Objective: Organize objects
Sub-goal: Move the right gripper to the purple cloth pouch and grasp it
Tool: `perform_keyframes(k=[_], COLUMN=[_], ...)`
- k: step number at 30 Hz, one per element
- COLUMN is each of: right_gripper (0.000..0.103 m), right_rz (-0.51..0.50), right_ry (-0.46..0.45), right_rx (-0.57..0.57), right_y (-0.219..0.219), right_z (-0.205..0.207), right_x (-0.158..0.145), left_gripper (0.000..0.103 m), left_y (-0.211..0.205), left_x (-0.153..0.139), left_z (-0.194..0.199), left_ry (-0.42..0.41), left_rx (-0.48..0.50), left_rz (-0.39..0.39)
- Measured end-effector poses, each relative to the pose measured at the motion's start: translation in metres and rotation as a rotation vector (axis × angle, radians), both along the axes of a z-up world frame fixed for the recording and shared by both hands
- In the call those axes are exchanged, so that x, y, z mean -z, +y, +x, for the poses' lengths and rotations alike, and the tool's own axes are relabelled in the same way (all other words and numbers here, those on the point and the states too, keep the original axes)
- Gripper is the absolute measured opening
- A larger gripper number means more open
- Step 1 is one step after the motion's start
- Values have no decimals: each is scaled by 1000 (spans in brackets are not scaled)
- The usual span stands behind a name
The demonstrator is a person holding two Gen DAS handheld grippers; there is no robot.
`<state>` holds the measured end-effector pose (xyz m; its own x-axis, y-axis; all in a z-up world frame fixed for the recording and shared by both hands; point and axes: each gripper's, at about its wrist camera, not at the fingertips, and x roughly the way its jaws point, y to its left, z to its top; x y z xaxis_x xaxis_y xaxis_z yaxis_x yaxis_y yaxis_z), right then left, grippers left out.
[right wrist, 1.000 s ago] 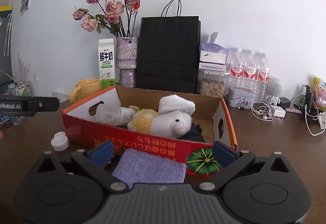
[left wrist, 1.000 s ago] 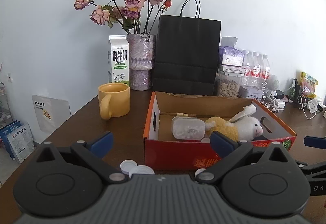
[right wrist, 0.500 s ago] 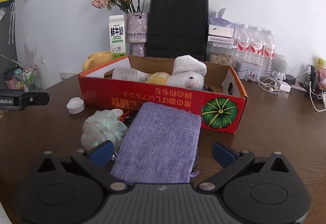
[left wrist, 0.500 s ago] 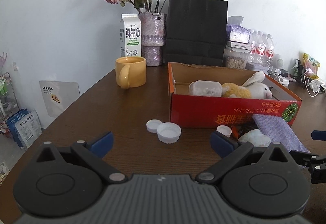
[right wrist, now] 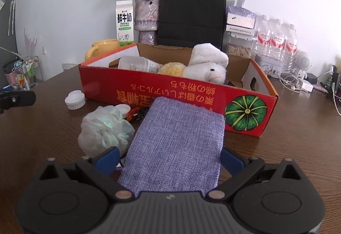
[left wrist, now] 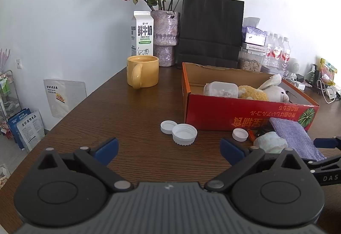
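From the left wrist, the left gripper point(left wrist: 168, 148) is hanging spread and empty above the table point(left wrist: 119, 110), white caps point(left wrist: 184, 133) lying just ahead. The red box point(left wrist: 245, 114) is holding a plastic jar point(left wrist: 221, 89) and a plush rabbit point(left wrist: 270, 91).

From the right wrist, the right gripper point(right wrist: 169, 158), its jaws just narrowing, is straddling the purple pouch point(right wrist: 177, 142) without visibly pressing it. The pouch is lying flat, its long axis running away toward the box, a crumpled bag point(right wrist: 104, 129) beside it.

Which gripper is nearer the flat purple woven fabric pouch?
Right. The right gripper straddles the purple woven fabric pouch's near end, jaws closing in. The left gripper sits off to its left, facing white caps.
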<state>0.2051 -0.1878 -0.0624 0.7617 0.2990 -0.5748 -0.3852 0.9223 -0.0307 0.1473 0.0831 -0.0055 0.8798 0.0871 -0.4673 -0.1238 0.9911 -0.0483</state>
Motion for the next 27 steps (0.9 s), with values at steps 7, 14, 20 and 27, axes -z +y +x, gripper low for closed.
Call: perform_keyframes(k=[7,14,20,27], right_gripper=[87,73,36,20], right_rz=[18,25,47,88], right_ry=[-2,-17,-45,-104], right_rx=[12,19,-9,-28], right_y=[-4,-8,-11,-22], right_z=[1,-1,-7,-16], right_x=[0,0,-3,-8], left_gripper=[103,103,103,103], left_y=[1,-1,-4,-6], left_x=[3,4,3,4], left_z=[2,4,6,10], left_ry=[10,14,17,27], left_rx=[2,4,4,2], left_rz=[-7,-4,5,12])
